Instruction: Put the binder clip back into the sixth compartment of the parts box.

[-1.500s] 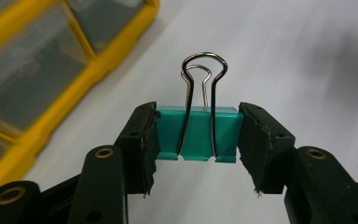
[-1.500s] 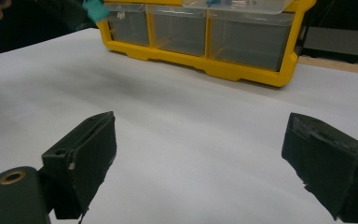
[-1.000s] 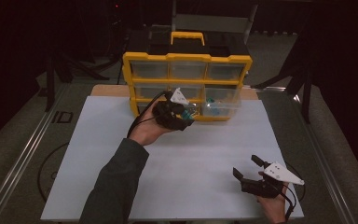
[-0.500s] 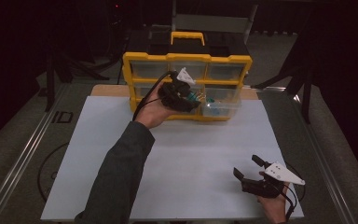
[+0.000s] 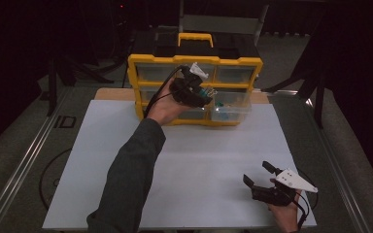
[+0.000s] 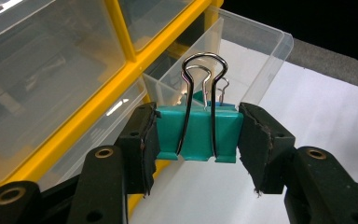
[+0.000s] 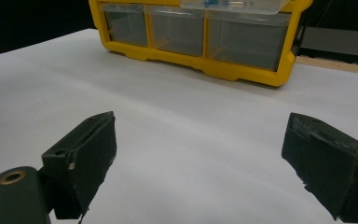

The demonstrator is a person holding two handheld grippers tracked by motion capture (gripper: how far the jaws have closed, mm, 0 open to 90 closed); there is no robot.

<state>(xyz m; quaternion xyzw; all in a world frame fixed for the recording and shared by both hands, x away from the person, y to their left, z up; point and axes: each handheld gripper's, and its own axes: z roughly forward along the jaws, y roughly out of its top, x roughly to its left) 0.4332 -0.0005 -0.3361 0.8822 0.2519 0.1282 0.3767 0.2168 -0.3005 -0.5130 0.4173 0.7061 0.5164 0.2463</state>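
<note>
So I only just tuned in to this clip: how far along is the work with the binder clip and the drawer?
Done: a clear drawer of the yellow organizer stands pulled out. In hand: the left gripper is shut on a teal binder clip, held up by the organizer's front with that drawer just behind it. Left: setting the clip down wherever it is bound. The right gripper waits open over the white mat.

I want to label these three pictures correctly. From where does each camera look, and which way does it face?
High view: above the table's near side, facing forward and down at the yellow drawer cabinet; forearms, both grippers show.
Left gripper view: on the left gripper, facing the teal binder clip it clamps.
Right gripper view: on the open right gripper, facing level across the white sheet.
Shared: the cabinet, its open drawer.
</note>
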